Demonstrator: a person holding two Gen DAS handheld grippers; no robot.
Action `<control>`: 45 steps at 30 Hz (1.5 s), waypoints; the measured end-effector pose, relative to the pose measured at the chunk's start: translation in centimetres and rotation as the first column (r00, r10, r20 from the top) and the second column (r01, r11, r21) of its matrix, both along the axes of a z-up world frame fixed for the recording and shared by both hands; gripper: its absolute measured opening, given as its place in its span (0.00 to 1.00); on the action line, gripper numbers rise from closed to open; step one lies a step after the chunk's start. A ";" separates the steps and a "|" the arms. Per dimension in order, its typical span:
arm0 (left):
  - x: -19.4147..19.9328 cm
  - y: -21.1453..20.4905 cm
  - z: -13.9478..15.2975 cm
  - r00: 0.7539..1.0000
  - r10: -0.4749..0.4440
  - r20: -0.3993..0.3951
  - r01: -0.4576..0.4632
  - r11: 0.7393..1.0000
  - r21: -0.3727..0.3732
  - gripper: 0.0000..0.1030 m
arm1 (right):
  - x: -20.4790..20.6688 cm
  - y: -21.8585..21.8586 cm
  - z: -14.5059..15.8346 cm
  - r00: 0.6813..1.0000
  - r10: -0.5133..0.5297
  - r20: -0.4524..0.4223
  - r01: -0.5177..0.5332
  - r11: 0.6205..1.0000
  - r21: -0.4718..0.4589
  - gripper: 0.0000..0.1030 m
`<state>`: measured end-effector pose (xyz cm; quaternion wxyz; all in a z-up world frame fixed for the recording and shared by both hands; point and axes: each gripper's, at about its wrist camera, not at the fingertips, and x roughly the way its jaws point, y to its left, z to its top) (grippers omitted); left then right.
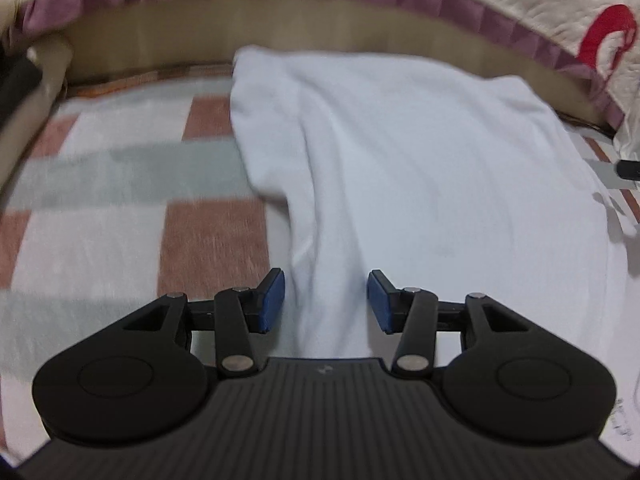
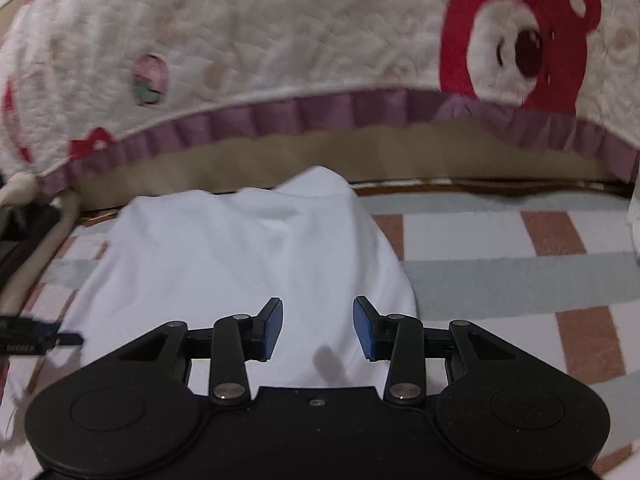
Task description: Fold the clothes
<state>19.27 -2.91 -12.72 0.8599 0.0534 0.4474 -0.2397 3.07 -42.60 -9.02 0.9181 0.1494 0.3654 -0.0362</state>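
A white garment (image 1: 420, 160) lies spread on a checked cover, with a lengthwise ridge of cloth near its left side. My left gripper (image 1: 326, 300) hovers open over its near left part, blue pads on either side of that ridge with nothing clamped. In the right wrist view the same white garment (image 2: 248, 256) reaches from the back down to my right gripper (image 2: 318, 330). That gripper is open above the garment's near right edge and holds nothing. The tip of the other gripper (image 2: 36, 340) shows at the left edge.
The checked cover (image 1: 120, 200) has pink, grey and white squares. A cream quilt (image 2: 300, 32) with a red bear print and purple frill hangs over a tan wall (image 2: 400, 152) at the back. A dark object (image 1: 16, 80) lies at the far left.
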 end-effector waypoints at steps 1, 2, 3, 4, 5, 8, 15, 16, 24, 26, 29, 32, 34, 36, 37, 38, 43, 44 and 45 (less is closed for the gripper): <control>0.0 -0.1 0.0 1.000 -0.020 0.013 0.020 1.000 0.011 0.32 | 0.5 -0.3 -0.3 1.000 -0.001 -0.001 0.001 1.000 0.010 0.43; -0.1 -0.1 0.0 0.999 -0.041 0.027 0.040 0.999 0.022 0.05 | 0.7 -0.5 -0.5 1.000 0.005 0.003 -0.005 1.000 0.012 0.44; -0.4 -0.3 0.5 0.997 -0.058 0.041 0.057 0.998 0.030 0.05 | 0.9 -0.7 -0.6 1.000 0.016 0.010 -0.016 1.000 0.008 0.48; -0.8 -0.5 1.1 0.996 -0.076 0.055 0.074 0.997 0.039 0.04 | 1.0 -0.8 -0.8 0.999 0.027 0.018 -0.027 1.000 0.005 0.53; -1.2 -0.6 1.7 0.993 -0.091 0.069 0.088 0.995 0.046 0.04 | 1.0 -1.0 -1.1 0.999 0.031 0.023 -0.031 1.000 -0.001 0.54; -2.3 1.3 4.3 0.997 0.029 0.075 -0.023 0.996 -0.081 0.04 | 0.9 -2.1 -2.5 0.999 0.037 -0.002 -0.037 0.999 -0.002 0.54; -2.8 6.0 0.5 0.963 0.250 -0.100 -0.263 0.952 -0.154 0.04 | 0.7 -4.6 -3.9 1.000 -0.015 -0.022 0.017 0.996 0.083 0.54; -2.9 6.0 0.3 0.960 0.262 -0.099 -0.274 0.951 -0.142 0.04 | 0.8 -4.8 -4.1 0.999 -0.025 -0.020 0.027 0.995 0.100 0.55; -4.1 6.5 1.0 0.918 0.397 -0.002 -0.397 0.918 -0.021 0.00 | 1.9 -7.0 -6.2 0.996 -0.091 -0.025 0.094 0.960 0.262 0.58; -4.3 7.7 0.6 0.912 0.409 0.030 -0.410 0.912 0.023 0.00 | 2.3 -7.4 -6.7 0.995 -0.102 -0.023 0.104 0.945 0.309 0.63; -4.8 9.3 0.9 0.906 0.423 -0.006 -0.422 0.905 -0.057 0.01 | 3.4 -7.1 -7.1 0.996 -0.087 0.005 0.079 0.931 0.356 0.64; -5.7 8.5 2.3 0.932 0.361 0.021 -0.356 0.926 -0.123 0.03 | 4.5 -6.2 -7.4 0.998 -0.055 0.043 0.037 0.937 0.348 0.33; -6.2 7.0 3.1 0.954 0.295 0.050 -0.286 0.950 -0.128 0.06 | 4.9 -4.5 -6.5 0.997 -0.013 0.072 -0.007 0.961 0.277 0.06; -6.4 5.5 3.7 0.971 0.229 0.067 -0.218 0.966 -0.141 0.06 | 4.5 -2.3 -4.5 0.989 0.034 0.143 -0.059 0.983 0.172 0.06; -6.5 4.8 3.8 0.975 0.213 0.061 -0.202 0.968 -0.151 0.08 | 4.2 -1.1 -3.6 0.983 0.075 0.170 -0.099 0.986 0.137 0.06; -6.5 4.1 3.9 0.979 0.198 0.055 -0.187 0.969 -0.162 0.10 | 3.8 0.3 -2.9 0.974 0.125 0.192 -0.148 0.983 0.112 0.06; -6.5 0.8 3.5 0.992 0.120 0.027 -0.112 0.973 -0.203 0.12 | 1.3 8.5 -0.4 0.858 0.459 0.230 -0.460 0.886 -0.051 0.05; -6.5 0.1 3.4 0.994 0.103 0.029 -0.094 0.973 -0.209 0.15 | 0.5 10.3 -0.8 0.820 0.537 0.197 -0.529 0.843 -0.095 0.05; -6.5 -0.5 3.3 0.996 0.085 0.031 -0.076 0.974 -0.215 0.17 | -0.3 12.0 -1.3 0.777 0.609 0.158 -0.593 0.793 -0.142 0.05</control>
